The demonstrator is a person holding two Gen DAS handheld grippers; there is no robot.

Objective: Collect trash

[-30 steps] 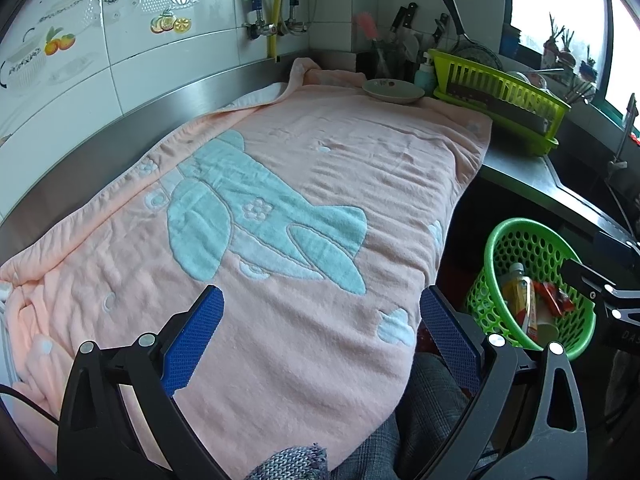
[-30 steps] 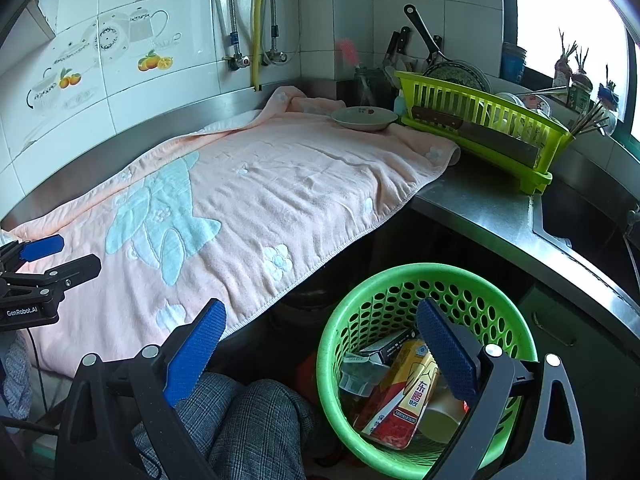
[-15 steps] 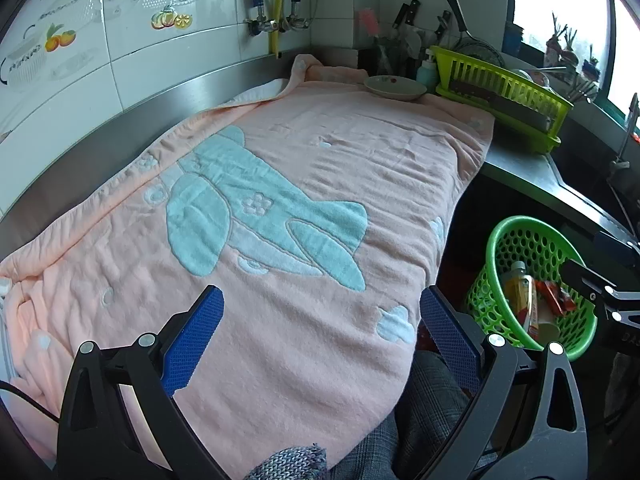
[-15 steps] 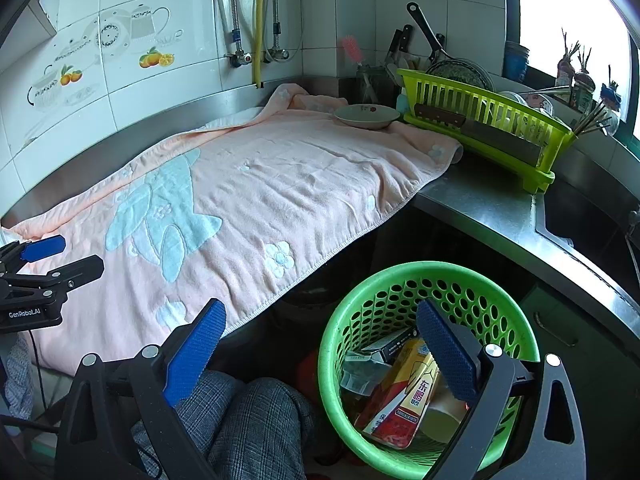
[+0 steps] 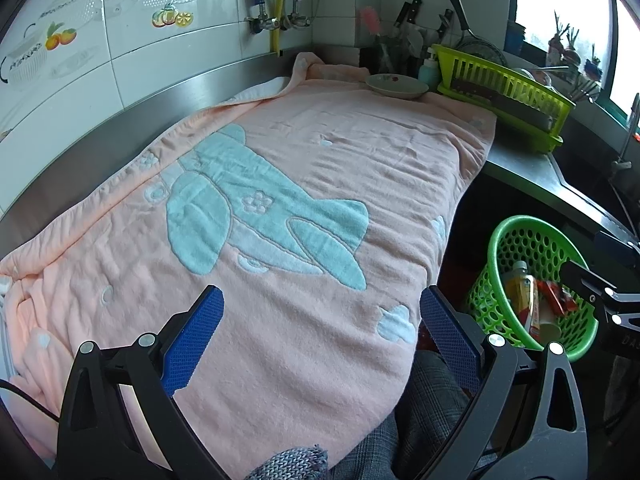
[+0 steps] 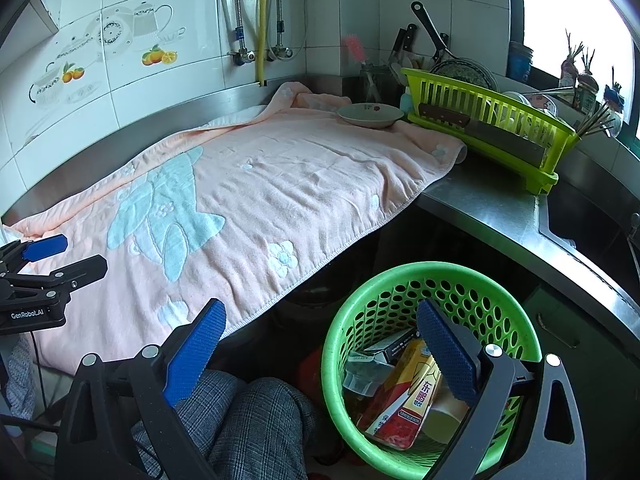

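Trash (image 6: 404, 392) sits in the green basket (image 6: 400, 276) directly beneath the right claw (image 6: 320, 344), which gapes empty; the left claw (image 5: 320, 332) hovers released over the towel-draped tabletop (image 5: 280, 152), where no litter shows, so collection looks essentially complete

White tiled wall (image 6: 168, 92) with fruit decals; steel counter (image 6: 492, 216); bright window (image 6: 568, 12) at right, daylight.

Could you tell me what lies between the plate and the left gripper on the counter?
Only the pink towel: it runs bare from the plate to the left gripper, clearest in the left wrist view.
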